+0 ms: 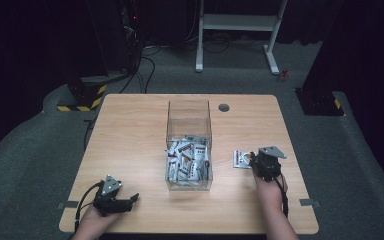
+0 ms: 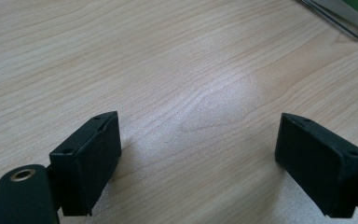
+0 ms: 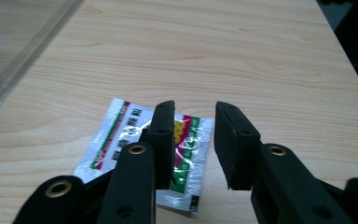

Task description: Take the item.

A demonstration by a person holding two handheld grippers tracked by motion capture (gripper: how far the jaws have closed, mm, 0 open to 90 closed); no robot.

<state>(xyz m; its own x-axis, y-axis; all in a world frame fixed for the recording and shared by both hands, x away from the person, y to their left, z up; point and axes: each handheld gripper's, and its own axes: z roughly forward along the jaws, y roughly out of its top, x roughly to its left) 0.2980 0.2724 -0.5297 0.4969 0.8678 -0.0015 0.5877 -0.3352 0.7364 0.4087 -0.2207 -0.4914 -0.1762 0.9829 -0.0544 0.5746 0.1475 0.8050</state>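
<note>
Right gripper [image 3: 193, 140] part open, nothing held — packet [image 3: 144, 154] laid flat on table [image 3: 261, 56] just under and beside its jaws. Left gripper [image 2: 198, 158] wide open, empty. Many packets left in clear box [image 1: 189, 145]; most work judged undone.

You are in a lab or test room, not a home. Your wooden worktop [image 1: 130, 125] stands alone in the middle of a grey carpet floor [image 1: 25, 150], with dark black curtains [image 1: 30, 40] all around. Behind it you can see loose black cables [image 1: 145, 70] on the floor, a white metal stand [image 1: 237, 30], and a block with yellow and black warning stripes [image 1: 82, 97]. Bits of grey tape [image 1: 68, 204] mark the floor by the worktop. A tiny red light [image 1: 135, 17] glows on gear at the back.
</note>
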